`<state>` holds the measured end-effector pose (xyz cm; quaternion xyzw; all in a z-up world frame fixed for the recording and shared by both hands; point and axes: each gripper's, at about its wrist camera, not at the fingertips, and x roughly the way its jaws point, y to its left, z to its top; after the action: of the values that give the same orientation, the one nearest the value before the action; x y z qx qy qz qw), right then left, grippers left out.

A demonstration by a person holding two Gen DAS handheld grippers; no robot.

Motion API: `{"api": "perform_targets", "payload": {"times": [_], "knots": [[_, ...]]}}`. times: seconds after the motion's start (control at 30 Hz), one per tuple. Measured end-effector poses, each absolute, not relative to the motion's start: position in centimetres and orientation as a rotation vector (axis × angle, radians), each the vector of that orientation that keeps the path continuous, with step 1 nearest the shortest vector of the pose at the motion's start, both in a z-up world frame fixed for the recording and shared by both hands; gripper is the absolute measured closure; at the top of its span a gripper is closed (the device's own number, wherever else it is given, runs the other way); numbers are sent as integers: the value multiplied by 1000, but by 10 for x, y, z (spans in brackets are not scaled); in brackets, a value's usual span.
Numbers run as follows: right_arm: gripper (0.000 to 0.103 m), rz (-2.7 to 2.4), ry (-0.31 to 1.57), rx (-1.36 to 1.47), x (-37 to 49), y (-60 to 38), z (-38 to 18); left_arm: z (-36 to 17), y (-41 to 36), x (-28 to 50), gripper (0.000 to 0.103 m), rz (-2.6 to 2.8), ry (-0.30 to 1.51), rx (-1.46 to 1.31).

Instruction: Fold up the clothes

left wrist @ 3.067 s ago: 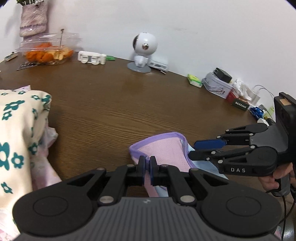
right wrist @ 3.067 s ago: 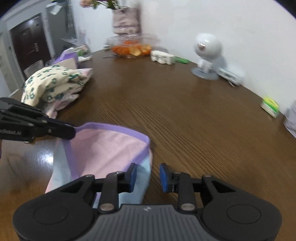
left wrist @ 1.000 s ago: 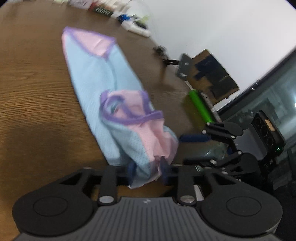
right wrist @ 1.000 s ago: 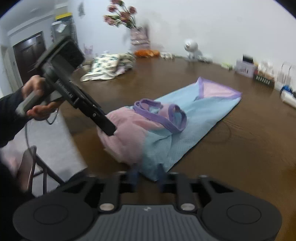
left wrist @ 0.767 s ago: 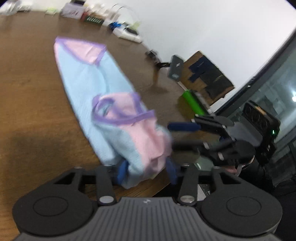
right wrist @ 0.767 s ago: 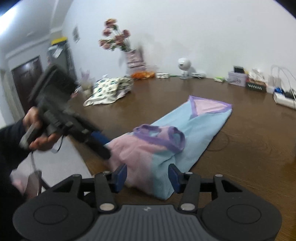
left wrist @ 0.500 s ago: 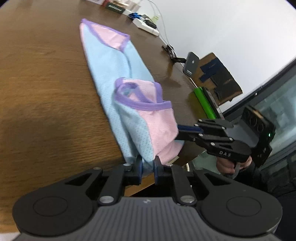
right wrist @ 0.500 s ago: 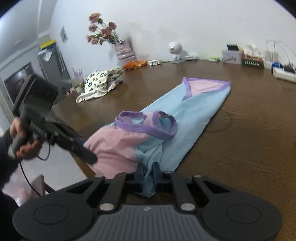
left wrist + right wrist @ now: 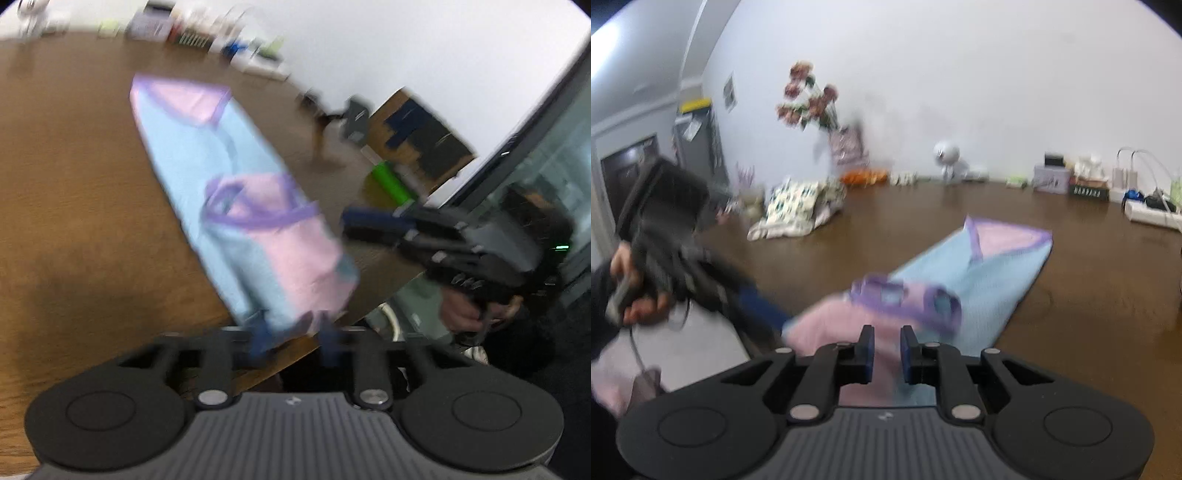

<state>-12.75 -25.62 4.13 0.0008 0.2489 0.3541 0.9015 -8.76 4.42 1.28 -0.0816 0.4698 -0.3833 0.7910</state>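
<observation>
Shirt (image 9: 236, 206) lies long on the table (image 9: 74, 206), near end bunched. Both grippers, left (image 9: 293, 338) and right (image 9: 886, 349), are spread apart there; next comes a pinch.

One pink, blue and purple garment (image 9: 979, 273) lies across the middle of the right wrist frame, on one brown bench (image 9: 1089, 332). Two grippers are in use: the left gripper (image 9: 293, 341) and the right gripper (image 9: 886, 349), each with two jaws, parted in both. One hand (image 9: 631, 291) shows at the left edge of the right wrist frame, and one more hand (image 9: 469, 314) at the right of the left wrist frame. One floral heap of cloth (image 9: 798, 210) sits left of centre. One vase of flowers (image 9: 846, 147) stands above it. One round white camera (image 9: 947, 155) is at upper centre. One white power strip (image 9: 1148, 214) lies at the right edge. The small boxes beside it are too blurred to count.
</observation>
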Motion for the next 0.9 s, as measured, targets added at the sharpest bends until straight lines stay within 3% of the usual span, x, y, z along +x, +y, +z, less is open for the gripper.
{"api": "perform_targets", "payload": {"times": [0.17,0.23,0.3,0.4,0.43,0.53,0.63,0.7,0.73,0.77,0.9], "knots": [[88,749,514,-3,-120,-224,36,5,51,-84,90,-810,1040,-216],[89,730,546,-68,-117,-206,28,6,53,-85,84,-808,1035,-218],[91,660,573,-134,-114,-198,21,7,51,-86,68,-810,1026,-221],[88,631,571,-143,-113,-202,27,10,49,-87,65,-813,1012,-226],[85,653,554,-122,-113,-206,35,11,48,-88,65,-814,1007,-227],[59,726,508,-90,-105,-209,57,14,46,-89,62,-817,993,-232],[58,785,579,-136,-80,-189,57,17,43,-90,67,-820,979,-236],[65,771,671,-196,-63,-170,42,12,43,-88,83,-808,996,-254],[88,753,712,-226,-57,-162,34,7,44,-86,86,-793,1020,-271],[93,739,725,-234,-54,-160,29,4,48,-84,92,-780,1032,-293],[94,674,709,-255,-60,-164,28,-6,66,-80,92,-745,1065,-348]]}}
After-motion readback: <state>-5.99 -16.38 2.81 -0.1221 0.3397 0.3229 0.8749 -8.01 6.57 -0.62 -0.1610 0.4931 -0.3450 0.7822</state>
